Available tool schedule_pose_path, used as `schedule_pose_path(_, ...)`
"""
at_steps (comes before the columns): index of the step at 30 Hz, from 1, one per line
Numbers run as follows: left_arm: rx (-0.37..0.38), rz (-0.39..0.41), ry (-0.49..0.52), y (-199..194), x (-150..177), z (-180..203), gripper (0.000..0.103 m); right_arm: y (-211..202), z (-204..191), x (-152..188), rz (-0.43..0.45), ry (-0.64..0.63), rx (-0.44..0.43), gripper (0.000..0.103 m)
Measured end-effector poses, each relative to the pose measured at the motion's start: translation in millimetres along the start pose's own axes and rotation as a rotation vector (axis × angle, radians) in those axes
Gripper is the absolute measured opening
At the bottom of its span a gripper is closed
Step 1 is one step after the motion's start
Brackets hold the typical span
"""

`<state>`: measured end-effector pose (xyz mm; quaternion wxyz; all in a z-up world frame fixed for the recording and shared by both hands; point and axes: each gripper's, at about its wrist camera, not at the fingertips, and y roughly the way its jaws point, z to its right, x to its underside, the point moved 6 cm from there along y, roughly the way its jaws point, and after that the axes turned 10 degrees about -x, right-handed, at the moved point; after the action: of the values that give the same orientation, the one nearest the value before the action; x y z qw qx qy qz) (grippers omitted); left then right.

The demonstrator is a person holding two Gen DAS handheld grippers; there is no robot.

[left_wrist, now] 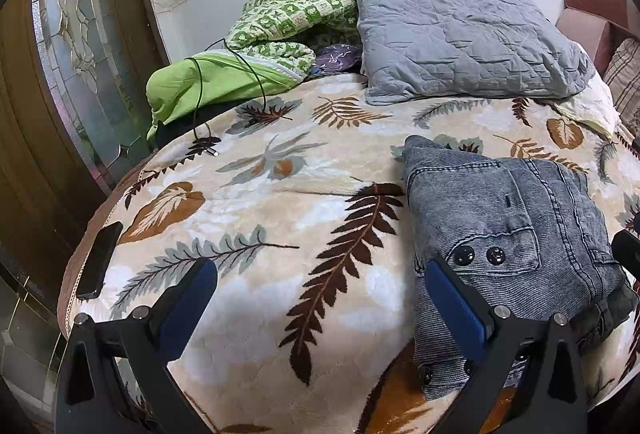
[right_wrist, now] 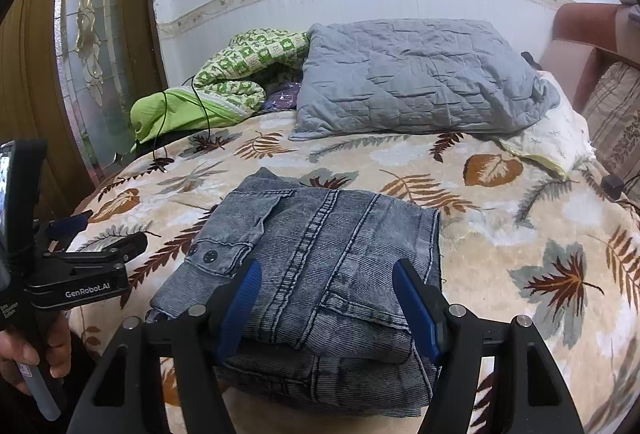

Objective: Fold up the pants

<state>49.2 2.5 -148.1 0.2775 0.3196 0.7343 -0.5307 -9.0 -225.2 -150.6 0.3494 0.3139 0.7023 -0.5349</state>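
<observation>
- Hanging wide open, the right claw [right_wrist: 326, 308] holds nothing; the folded pants [right_wrist: 316, 266] sit right under it.
- The left claw [left_wrist: 320, 308] is open too, the pants off to its right.
- They lie on the bed [right_wrist: 500, 234].

a home bedroom: a bed [right_wrist: 520, 234] with leaf-print blanket, grey pillow [right_wrist: 416, 78], crumpled green bedding [left_wrist: 248, 50].
</observation>
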Motion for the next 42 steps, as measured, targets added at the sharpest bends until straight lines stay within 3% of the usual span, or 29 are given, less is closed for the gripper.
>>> schedule_pose_path(42, 0.002, -0.007, 0.014, 0, 2, 4, 0.103, -2, 10, 2, -0.003, 0.035, 0.019, 0.071)
